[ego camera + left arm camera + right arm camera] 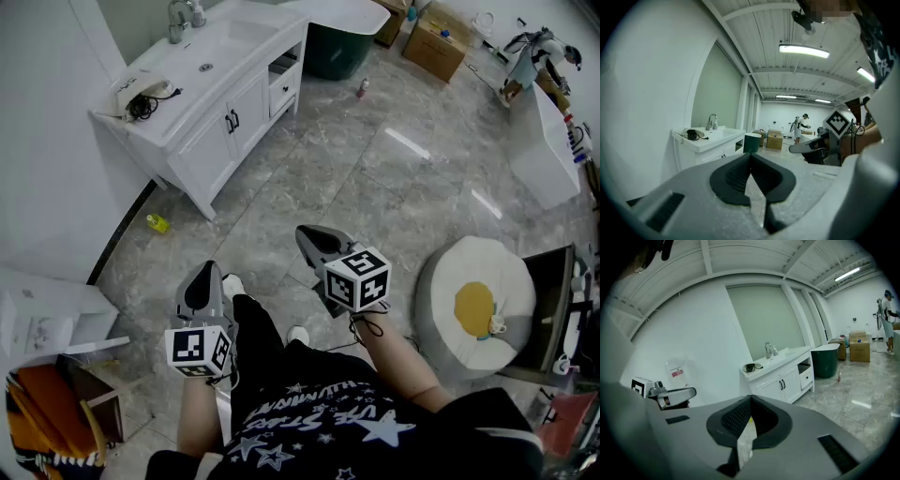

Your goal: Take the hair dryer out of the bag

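A pale bag with a black coiled cord (pixel 142 97) lies on the left end of the white vanity (pixel 216 84), far from both grippers; no hair dryer body can be made out. It shows small in the left gripper view (pixel 693 135) and the right gripper view (pixel 751 367). My left gripper (pixel 202 281) is held at waist height over the floor, jaws shut with nothing between them (pixel 751 157). Level with it and to its right, my right gripper (pixel 314 239) is also shut and empty (pixel 750 399). Both point toward the vanity.
A dark green bin (pixel 337 47) stands beside the vanity, cardboard boxes (pixel 433 42) behind it. A round white pouf with a yellow centre (pixel 478 305) sits at my right. A yellow thing (pixel 157 223) and a small bottle (pixel 361 89) lie on the tiled floor. A person (pixel 800 127) stands far off.
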{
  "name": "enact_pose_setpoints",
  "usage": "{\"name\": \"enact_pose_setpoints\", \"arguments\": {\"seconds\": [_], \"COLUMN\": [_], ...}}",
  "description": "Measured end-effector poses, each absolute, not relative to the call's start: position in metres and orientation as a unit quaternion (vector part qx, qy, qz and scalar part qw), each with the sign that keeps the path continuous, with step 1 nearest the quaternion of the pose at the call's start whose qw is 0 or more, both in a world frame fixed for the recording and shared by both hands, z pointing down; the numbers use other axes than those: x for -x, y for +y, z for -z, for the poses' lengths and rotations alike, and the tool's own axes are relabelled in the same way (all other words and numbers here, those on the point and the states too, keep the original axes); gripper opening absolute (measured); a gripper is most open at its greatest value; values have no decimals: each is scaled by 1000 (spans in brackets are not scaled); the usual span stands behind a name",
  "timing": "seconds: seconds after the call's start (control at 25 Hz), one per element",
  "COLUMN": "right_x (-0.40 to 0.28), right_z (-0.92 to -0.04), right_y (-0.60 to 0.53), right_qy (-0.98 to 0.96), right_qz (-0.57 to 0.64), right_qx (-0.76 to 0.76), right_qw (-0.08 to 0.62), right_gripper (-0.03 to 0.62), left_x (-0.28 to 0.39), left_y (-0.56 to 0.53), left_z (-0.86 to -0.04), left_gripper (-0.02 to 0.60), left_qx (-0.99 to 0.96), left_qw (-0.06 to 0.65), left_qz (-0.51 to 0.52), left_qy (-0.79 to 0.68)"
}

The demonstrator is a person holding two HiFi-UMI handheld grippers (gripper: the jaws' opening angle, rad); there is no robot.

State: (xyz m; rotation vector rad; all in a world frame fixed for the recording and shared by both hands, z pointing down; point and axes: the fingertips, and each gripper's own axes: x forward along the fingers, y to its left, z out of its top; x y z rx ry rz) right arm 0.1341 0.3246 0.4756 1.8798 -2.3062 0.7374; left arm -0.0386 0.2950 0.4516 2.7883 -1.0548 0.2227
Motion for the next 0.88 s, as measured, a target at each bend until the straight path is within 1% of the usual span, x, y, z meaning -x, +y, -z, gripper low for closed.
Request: {"name": "enact_pose_setpoints", "arguments": {"seconds": [0.32,0.6,0.88], "right_x": [-119,-114,-116], "right_z": [-476,-472,-450], "right_y": [337,321,276], "right_qy": [-756,-760,-763], "right_qz": [-238,-228,-208], "right_qx": [-609,-606,-612], "right_qw": [44,51,16], "right_gripper": [2,2,2], "left_x": [56,65,81], "left_y": [307,297,249], "left_z": [-458,-455,-439], "left_gripper": [20,20,23], "left_qx": [-925,-921,-906], "left_qw": [91,91,61], "left_qz": [-70,-58,-42], "left_qy": [-362,-374,-418]}}
